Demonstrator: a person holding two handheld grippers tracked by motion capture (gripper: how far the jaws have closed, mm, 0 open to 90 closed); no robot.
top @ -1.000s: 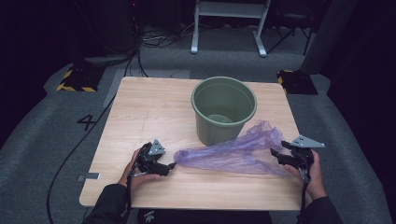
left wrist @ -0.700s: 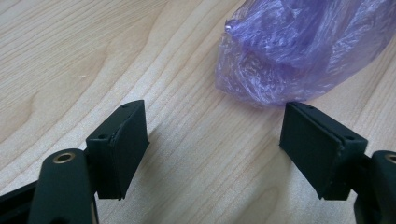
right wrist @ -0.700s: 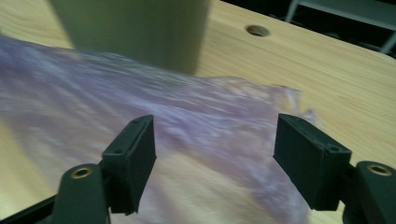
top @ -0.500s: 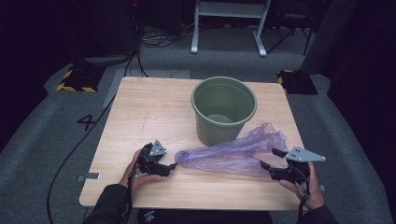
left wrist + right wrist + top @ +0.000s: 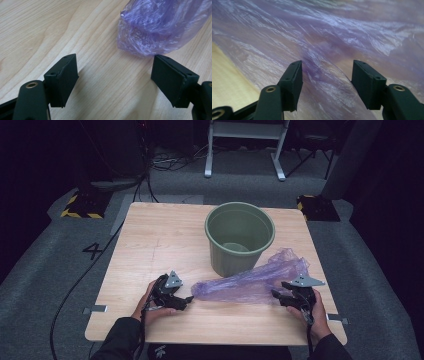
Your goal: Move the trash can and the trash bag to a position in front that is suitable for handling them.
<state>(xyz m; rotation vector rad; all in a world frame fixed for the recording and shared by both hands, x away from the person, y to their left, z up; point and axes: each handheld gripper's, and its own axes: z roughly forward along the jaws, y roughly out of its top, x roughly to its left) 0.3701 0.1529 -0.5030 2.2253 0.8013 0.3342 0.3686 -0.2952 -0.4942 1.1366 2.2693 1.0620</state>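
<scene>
The thin, crinkled, see-through purple plastic bag (image 5: pixel 250 282) lies flat on my desk (image 5: pixel 160 240) at five o'clock from the green bucket (image 5: pixel 240 237), a fold between my right gripper's (image 5: pixel 286 296) just-narrowing, unpressing jaws, my left gripper's (image 5: pixel 184 301) jaws wide, empty.
</scene>
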